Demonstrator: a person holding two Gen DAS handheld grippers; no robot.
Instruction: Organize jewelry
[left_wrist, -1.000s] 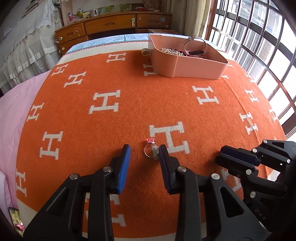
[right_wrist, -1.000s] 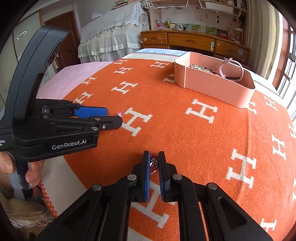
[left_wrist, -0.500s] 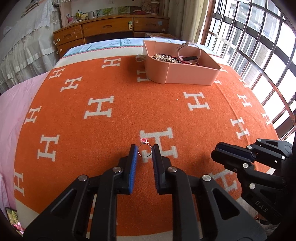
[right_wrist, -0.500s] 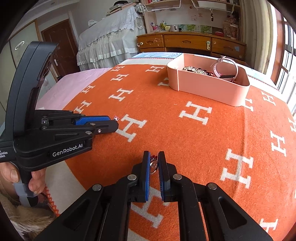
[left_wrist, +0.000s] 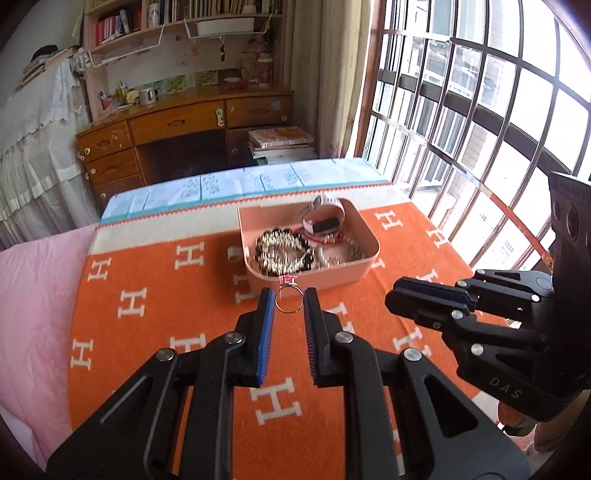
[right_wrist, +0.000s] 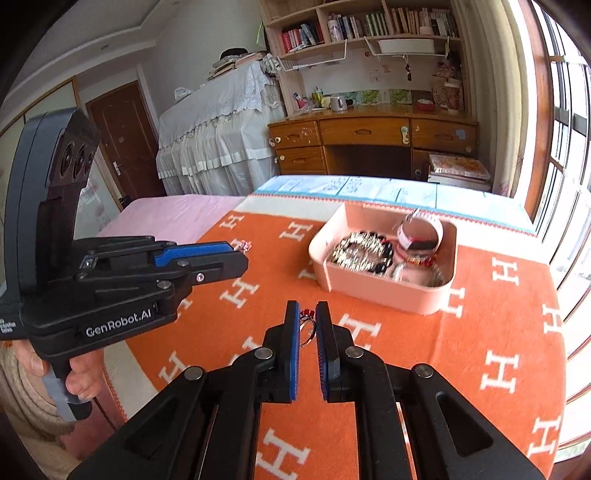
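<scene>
We see a bedroom with a wooden desk (left_wrist: 184, 125) under bookshelves, a barred window (left_wrist: 480, 110) on the right, and a bed covered by 1 orange blanket (left_wrist: 147, 332) patterned with white H letters. On that blanket sits 1 pink tray (left_wrist: 354, 266), and we count inside it 1 beaded bracelet (left_wrist: 284, 251), 1 white watch band (left_wrist: 325, 214) standing on edge, and a red string piece beside it; further small chains in the tray are too blurred for us to count.

We hold 2 tongs above the blanket. The left tongs (left_wrist: 290, 306) are clenched on 1 thin ring (left_wrist: 289, 300) with a small pink ornament on top; the ring spans the gap between the 2 blue pads, lifted off the blanket and just short of the tray's near wall. The right tongs (right_wrist: 306, 325) are clenched on a second ring (right_wrist: 307, 326), this 1 with a red ornament, held edge-on between 2 blue pads, also short of the tray.

That makes 2 rings in view, 1 per tongs, neither in the tray. In the right wrist view, a hand (right_wrist: 74, 376) grips the handle of the left tongs.
</scene>
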